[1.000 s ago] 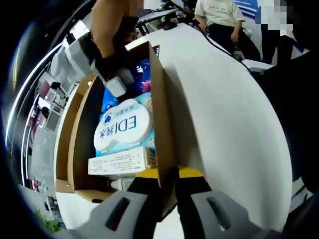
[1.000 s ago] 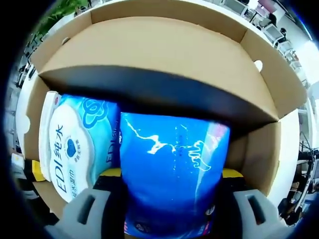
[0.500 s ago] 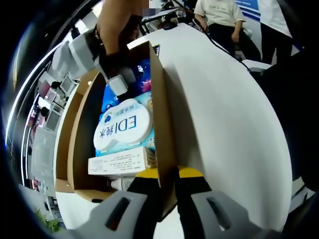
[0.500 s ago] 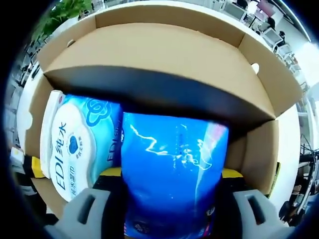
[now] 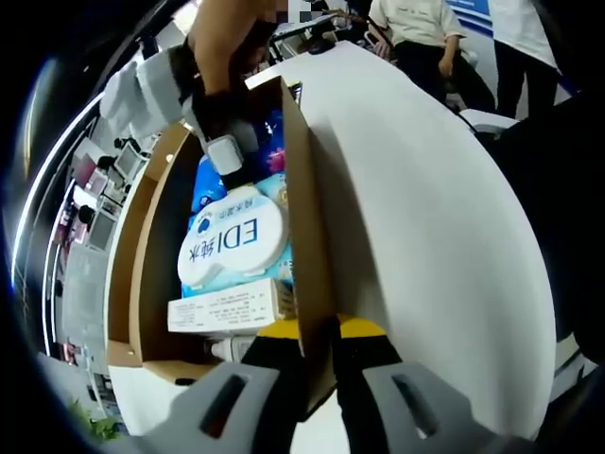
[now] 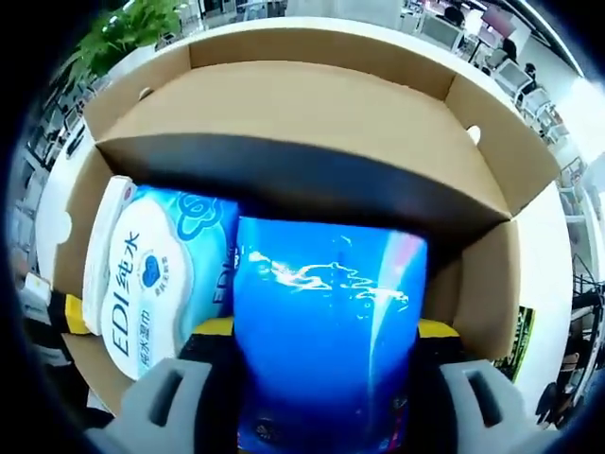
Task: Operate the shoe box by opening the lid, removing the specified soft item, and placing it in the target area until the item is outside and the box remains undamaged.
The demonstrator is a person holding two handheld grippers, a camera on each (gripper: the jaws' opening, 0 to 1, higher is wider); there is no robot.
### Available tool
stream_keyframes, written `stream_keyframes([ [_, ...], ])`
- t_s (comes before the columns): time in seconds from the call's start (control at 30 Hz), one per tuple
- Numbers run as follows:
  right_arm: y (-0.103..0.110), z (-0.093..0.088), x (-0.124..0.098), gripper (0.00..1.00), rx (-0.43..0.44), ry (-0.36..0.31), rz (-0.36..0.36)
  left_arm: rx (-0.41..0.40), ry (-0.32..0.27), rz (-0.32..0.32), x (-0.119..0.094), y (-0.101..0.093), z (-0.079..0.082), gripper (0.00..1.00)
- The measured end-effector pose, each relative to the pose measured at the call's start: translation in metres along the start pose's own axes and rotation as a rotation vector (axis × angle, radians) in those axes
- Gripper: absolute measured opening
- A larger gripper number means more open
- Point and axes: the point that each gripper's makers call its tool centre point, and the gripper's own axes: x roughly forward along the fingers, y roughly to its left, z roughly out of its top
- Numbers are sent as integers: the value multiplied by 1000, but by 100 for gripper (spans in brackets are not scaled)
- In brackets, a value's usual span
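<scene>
The open cardboard shoe box lies on a white table. My left gripper is shut on its near side wall. Inside the box lie a pale blue EDI wet-wipes pack, a flat white carton and a shiny blue soft pack. My right gripper reaches in from the far end, held by a hand. In the right gripper view the blue soft pack stands between the jaws of my right gripper, which is shut on it. The wipes pack lies to its left, with the box wall behind.
Beside the box the white table spreads wide to the right. People sit and stand past its far end. A green plant and office chairs show beyond the box.
The right gripper has risen a little with the blue pack in it. The left gripper still holds the box wall; the box has not shifted.
</scene>
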Motion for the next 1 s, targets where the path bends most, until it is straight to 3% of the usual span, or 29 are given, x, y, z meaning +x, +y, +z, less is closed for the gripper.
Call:
stream_keyframes([
  [0.2, -5, 5, 3, 71, -1, 33, -5, -2, 5, 1, 1, 4, -3, 10],
  [0.5, -4, 0, 0, 71, -6, 46, -4, 3, 4, 3, -2, -9, -2, 10],
  [1.0, -7, 7, -31, 70, 42, -31, 16, 6, 2, 1, 0, -3, -3, 10],
])
